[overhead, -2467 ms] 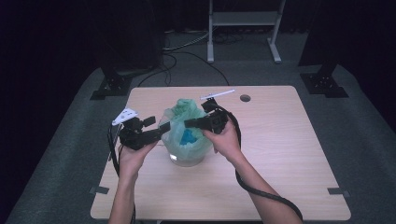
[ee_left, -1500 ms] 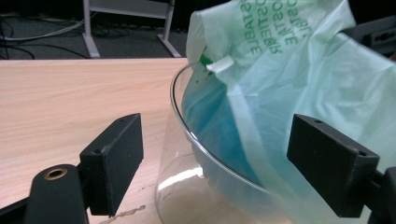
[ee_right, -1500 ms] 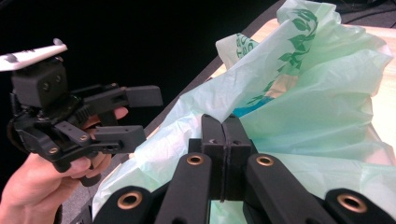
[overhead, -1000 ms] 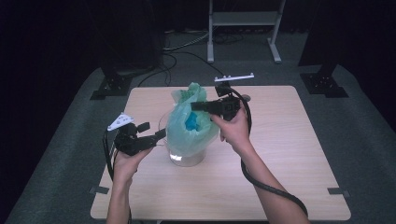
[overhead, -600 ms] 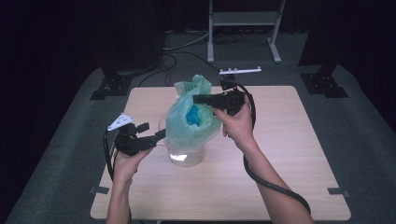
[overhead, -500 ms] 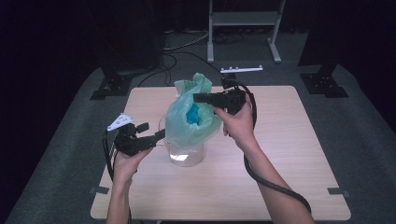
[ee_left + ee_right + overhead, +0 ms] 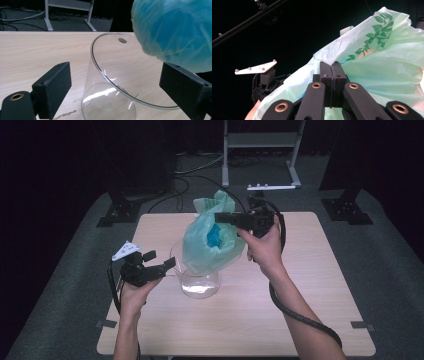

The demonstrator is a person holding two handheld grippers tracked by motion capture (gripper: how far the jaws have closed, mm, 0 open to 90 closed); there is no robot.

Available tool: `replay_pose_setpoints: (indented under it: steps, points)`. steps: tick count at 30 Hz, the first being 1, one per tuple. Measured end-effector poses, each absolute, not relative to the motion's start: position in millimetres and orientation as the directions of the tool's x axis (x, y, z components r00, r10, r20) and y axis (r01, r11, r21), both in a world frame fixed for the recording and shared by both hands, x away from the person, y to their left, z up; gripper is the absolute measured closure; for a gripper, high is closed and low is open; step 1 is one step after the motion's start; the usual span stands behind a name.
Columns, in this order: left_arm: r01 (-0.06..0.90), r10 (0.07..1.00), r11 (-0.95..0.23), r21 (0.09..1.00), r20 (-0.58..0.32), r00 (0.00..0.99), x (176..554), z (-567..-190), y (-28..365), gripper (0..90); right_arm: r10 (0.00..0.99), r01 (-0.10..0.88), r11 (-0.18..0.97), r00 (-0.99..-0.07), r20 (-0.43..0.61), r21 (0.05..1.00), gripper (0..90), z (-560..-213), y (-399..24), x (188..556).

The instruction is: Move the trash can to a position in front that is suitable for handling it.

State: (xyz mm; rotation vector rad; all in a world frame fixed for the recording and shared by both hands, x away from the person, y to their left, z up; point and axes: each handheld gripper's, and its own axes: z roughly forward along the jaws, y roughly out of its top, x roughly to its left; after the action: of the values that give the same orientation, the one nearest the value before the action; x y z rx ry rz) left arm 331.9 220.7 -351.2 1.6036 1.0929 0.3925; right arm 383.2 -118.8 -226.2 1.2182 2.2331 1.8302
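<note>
- The tabletop [image 7: 320, 285] carries one thing, a clear glass beaker [image 7: 196, 279] standing upright near its middle.
- The green plastic bag [image 7: 212, 245] hangs over the beaker from the right claw [image 7: 220, 217], its bottom at or just inside the far right of the rim; the bag's long axis runs up and down, so lifting it clear means going straight up.
- The right claw is the nearer one to the bag: its jaws are pressed flat together on a fold of the film near the bag's top.
- The left claw [image 7: 171, 263] sits level at the beaker's left, jaws spread wide with nothing gripped; they have just been opening, with the beaker's rim between them.
- From the left gripper view the beaker [image 7: 110, 100] tilts across the frame, the bag [image 7: 175, 32] bulges above its rim, and neither pad touches glass.
- The right gripper view shows the pinch itself and a leaf print on the bag [image 7: 384, 62], which the high view is too far off to show.
</note>
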Motion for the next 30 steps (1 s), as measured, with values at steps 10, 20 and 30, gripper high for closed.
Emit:
replay_pose_setpoints:
  steps: [10, 20, 30]
  points:
    - [0.444, 0.807, 0.033, 0.895, -0.286, 0.517, 331.5, -350.8, 220.6, 8.3, 0.565, 0.538, -0.008, -0.693, 0.448, 0.843, 90.0, -212.5, -139.2, 380.2]
    - [0.446, 0.808, 0.028, 0.894, -0.283, 0.516, 332.1, -351.8, 221.6, 8.4, 0.585, 0.537, -0.041, -0.671, 0.456, 0.842, 90.0, -208.2, -163.1, 382.4]
    - [0.441, 0.800, 0.016, 0.897, -0.276, 0.532, 331.2, -354.0, 221.6, 8.4, 0.620, 0.535, -0.076, -0.635, 0.460, 0.841, 90.0, -205.5, -192.4, 380.1]
